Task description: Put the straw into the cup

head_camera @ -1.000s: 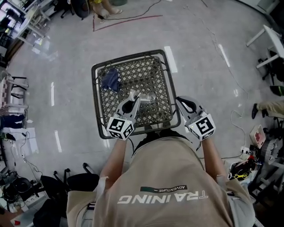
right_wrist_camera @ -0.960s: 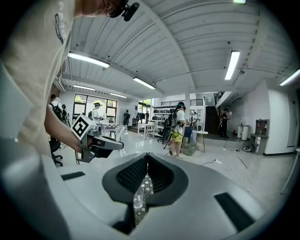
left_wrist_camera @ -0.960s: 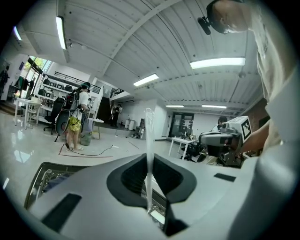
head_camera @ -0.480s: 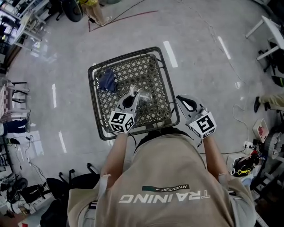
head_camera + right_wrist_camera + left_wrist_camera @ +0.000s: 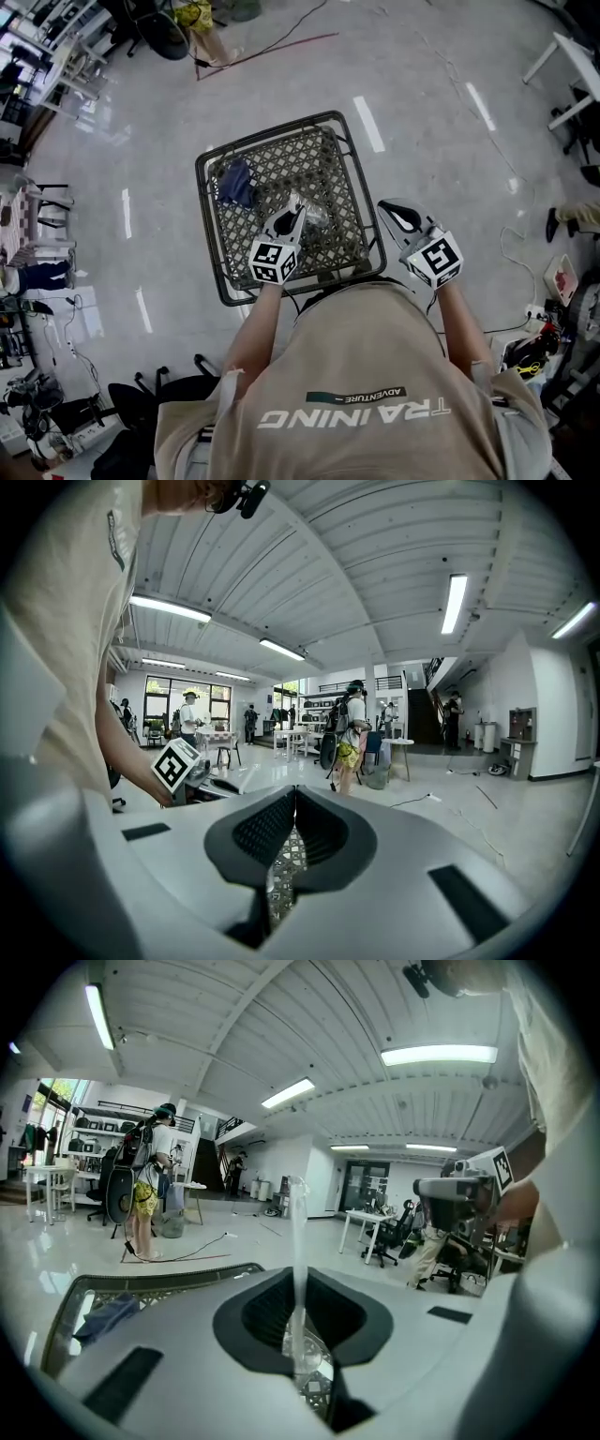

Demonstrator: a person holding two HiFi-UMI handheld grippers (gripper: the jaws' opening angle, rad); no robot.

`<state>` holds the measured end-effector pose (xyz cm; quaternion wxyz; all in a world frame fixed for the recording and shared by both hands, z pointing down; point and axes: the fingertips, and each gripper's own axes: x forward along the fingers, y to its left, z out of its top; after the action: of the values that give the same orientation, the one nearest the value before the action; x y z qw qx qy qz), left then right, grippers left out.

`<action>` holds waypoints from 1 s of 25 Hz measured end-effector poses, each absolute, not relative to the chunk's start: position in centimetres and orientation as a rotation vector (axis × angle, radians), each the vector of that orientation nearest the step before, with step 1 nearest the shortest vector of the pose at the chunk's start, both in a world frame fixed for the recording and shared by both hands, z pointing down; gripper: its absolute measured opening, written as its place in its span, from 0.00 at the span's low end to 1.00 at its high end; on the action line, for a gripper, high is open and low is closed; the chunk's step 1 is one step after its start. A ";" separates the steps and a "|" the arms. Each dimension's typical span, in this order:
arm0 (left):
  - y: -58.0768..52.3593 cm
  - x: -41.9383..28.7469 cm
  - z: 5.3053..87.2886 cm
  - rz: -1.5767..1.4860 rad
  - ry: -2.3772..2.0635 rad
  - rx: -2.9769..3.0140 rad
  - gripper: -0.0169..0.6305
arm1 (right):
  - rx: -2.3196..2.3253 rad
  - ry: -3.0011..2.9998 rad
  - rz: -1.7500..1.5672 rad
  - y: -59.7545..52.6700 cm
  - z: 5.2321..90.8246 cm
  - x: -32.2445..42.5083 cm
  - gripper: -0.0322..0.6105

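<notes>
The pick-up part of the job looks done and the drop-in part is left. The left tongs point(image 5: 298, 1281) are pinching the straw point(image 5: 296, 1227), a pale see-through tube that stands nearly upright between the pads, with most of its length sticking up above them. Just below the left tongs, seen through the gap under the pads, is the clear cup point(image 5: 315, 1357), which sits on the lattice worktop point(image 5: 208, 225). The straw's lower end reaches down towards the cup's mouth, but I cannot tell whether it has passed inside the rim or only hangs in front of it.

From the head view, the left tongs point(image 5: 292, 214) hang over the near middle of the worktop with the cup point(image 5: 317, 217) just beyond their tips. A blue cloth point(image 5: 234, 181) lies well off to their left and plays no part.

The right tongs point(image 5: 293, 796) are pressed together at the tips with nothing between them; only the lattice shows through the slot below. They point(image 5: 394, 212) sit off the worktop's right edge, well apart from the cup.

What remains, I judge, is to line the straw's lower end over the cup's opening, lower it in and let go.
</notes>
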<state>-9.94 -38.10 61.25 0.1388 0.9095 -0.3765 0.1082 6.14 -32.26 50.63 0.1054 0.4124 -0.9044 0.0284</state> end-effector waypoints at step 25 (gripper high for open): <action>-38.5 -9.9 64.8 0.266 -1.171 2.580 0.23 | 1.108 -2.678 0.065 -33.1 50.5 6.6 0.08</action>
<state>-9.94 -38.46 64.79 0.1476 0.8967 -0.4069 0.0923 6.59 -33.11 50.49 0.1212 0.3793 -0.9170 0.0224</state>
